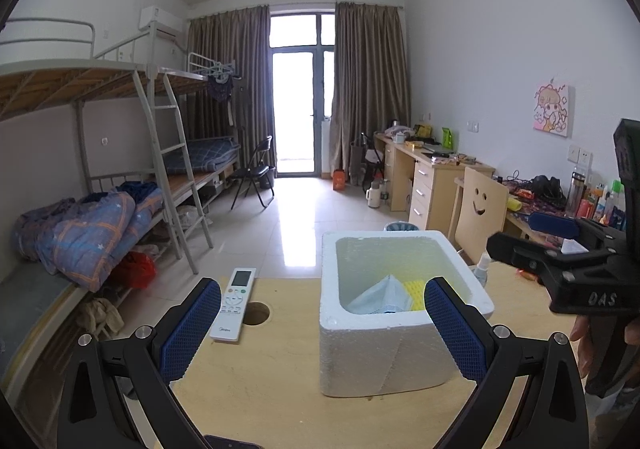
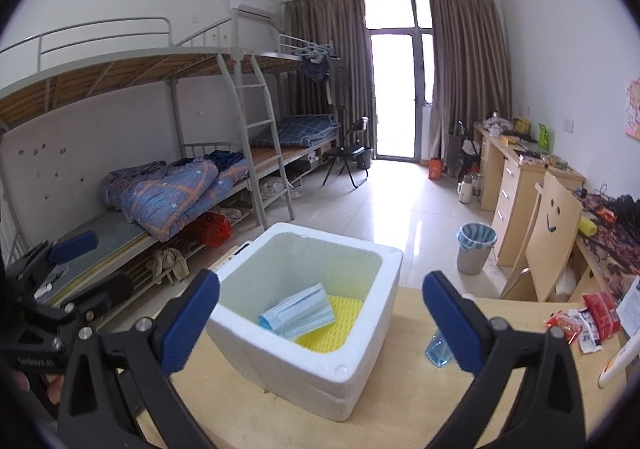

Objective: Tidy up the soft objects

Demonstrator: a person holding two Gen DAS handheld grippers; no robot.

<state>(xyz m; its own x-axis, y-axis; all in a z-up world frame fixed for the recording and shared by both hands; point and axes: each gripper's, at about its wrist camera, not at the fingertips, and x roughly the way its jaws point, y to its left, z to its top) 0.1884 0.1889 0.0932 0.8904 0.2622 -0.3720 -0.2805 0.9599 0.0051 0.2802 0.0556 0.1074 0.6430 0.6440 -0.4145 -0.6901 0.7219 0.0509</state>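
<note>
A white foam box (image 1: 360, 361) stands on the wooden table (image 1: 260, 389). Inside it lie a pack of light blue face masks (image 1: 380, 301) and a yellow sponge pad (image 1: 414, 293). My left gripper (image 1: 322, 289) is open just in front of the box, nothing between its blue pads. To the right of the box hovers my right gripper (image 1: 516, 235), held by a hand. In the right wrist view the right gripper (image 2: 322, 283) stands wide open above the near side of the box (image 2: 312, 365), empty; the mask pack (image 2: 298, 313) rests on the yellow pad (image 2: 340, 325). At the far left is the left gripper (image 2: 96, 269).
A white remote control (image 1: 234, 305) lies left of the box beside a round hole (image 1: 256, 313) in the table. A small spray bottle (image 2: 438, 349) lies right of the box, and snack packets (image 2: 584, 321) lie further right. Beyond the table stand a smiley-face chair (image 2: 552, 241) and a bin (image 2: 476, 249).
</note>
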